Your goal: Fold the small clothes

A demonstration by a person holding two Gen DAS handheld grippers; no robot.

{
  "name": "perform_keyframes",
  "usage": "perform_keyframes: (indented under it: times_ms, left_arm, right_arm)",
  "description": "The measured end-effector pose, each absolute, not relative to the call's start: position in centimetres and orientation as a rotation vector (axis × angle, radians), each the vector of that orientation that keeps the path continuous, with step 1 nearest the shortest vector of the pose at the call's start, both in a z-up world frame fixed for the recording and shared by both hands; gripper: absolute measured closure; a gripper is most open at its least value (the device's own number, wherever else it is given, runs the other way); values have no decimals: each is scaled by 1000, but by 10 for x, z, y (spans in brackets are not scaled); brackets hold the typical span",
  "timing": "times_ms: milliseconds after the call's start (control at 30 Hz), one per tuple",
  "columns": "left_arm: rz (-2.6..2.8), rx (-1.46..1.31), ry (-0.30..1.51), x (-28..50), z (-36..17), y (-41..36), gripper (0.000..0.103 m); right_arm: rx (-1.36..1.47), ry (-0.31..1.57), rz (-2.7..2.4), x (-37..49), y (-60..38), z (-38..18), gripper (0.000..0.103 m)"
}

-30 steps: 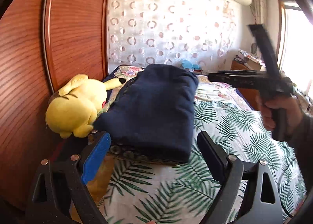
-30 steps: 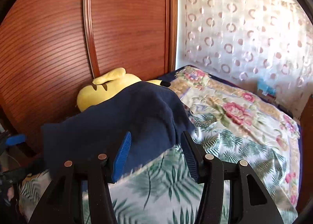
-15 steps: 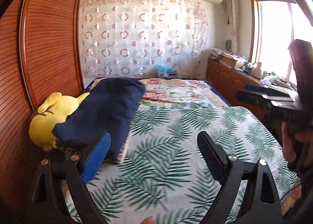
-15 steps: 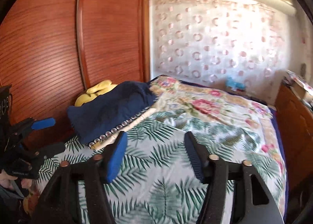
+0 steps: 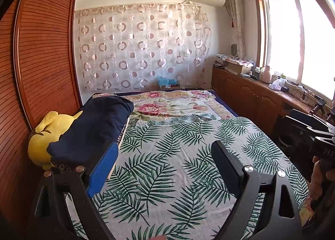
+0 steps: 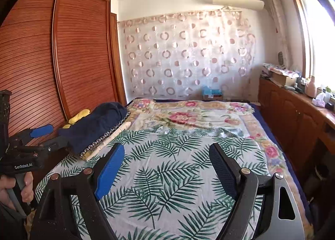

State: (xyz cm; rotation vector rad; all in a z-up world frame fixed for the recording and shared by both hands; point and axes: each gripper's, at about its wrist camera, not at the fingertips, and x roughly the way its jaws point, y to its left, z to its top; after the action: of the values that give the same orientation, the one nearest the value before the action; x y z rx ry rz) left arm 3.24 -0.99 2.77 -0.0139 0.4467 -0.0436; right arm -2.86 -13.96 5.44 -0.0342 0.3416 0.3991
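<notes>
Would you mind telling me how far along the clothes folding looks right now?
Done: a folded navy garment tops the stack beside the yellow plush toy at the bed's left edge. In hand: nothing; the left gripper and right gripper hang open above the leaf-print sheet. Left: no unfolded clothes are visible, so possibly nothing.

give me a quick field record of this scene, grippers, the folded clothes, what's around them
left gripper: open, holding nothing, above the leaf-print bedspread
right gripper: open, holding nothing, above the same bedspread
navy garment: folded, on top of a small stack at the bed's left edge
stack under it: a bead-trimmed piece and a cream layer
yellow plush toy: beside the stack, against the wooden wardrobe
other loose clothes on the bed: none visible
</notes>
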Motion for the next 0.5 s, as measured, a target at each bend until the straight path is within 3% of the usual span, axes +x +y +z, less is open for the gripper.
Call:
perform_keyframes:
  times_ms: [500]
  left_arm:
    - [-43,-11,442,28,28,-16,12]
  right_arm:
    - [-6,337,358,-36,-114,29,19]
